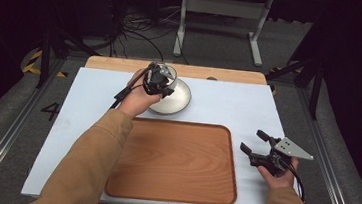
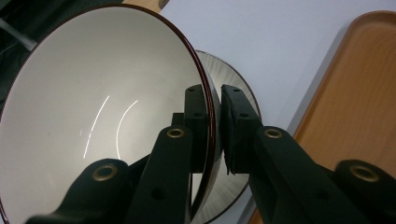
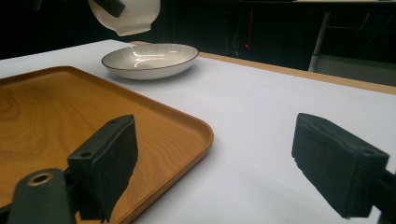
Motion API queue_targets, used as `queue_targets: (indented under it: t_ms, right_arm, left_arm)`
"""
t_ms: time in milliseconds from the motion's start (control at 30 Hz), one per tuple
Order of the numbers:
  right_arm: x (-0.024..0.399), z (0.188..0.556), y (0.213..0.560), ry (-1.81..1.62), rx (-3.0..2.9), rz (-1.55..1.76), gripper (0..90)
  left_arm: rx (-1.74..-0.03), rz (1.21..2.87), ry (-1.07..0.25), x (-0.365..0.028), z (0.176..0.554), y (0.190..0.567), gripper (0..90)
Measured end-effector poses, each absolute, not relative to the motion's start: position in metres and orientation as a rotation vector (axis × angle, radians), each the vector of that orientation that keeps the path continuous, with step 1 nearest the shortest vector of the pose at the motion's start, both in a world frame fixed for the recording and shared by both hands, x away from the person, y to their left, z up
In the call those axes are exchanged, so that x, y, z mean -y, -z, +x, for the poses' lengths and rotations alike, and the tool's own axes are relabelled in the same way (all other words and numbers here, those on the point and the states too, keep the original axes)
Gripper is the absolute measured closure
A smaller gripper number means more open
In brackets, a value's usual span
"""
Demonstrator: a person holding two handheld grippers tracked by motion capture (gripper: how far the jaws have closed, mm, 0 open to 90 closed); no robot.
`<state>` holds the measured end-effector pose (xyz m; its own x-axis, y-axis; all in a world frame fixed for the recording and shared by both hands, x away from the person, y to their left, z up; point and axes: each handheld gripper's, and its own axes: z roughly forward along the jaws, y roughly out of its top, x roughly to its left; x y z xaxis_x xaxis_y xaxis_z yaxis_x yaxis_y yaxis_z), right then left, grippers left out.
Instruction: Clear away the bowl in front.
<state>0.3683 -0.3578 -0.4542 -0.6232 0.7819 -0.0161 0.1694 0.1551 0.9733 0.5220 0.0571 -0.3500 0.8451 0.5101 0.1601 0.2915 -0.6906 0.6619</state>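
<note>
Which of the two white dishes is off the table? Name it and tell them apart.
The deep bowl, clamped by its dark red rim in the left gripper, hangs in the air; the shallow ribbed plate rests on the table.

I note the bowl [image 2: 93, 107] is white inside, glossy, with a thin dark red rim; its outer wall [image 3: 135, 16] is plain white. It is lifted clear of the table and tilted steeply, its mouth turned sideways. My left gripper [image 2: 215, 126] pinches its wall at the rim, one jaw inside, one outside. It hangs directly above the shallow plate [image 3: 149, 59], apart from it. That plate is pale with a fine dark rim and ribbed lines, lying flat on the white tabletop just beyond the wooden tray [image 1: 173, 161].
</note>
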Motion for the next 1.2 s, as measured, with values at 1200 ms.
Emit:
queue_targets:
  t_ms: [1200]
  right_arm:
    - [0.357, 0.368, 0.454, -1.493, -1.907, 0.896, 14.9]
  left_arm:
    - [-0.359, 2.458, -0.277, -0.051, 0.44, 0.317, 81.9]
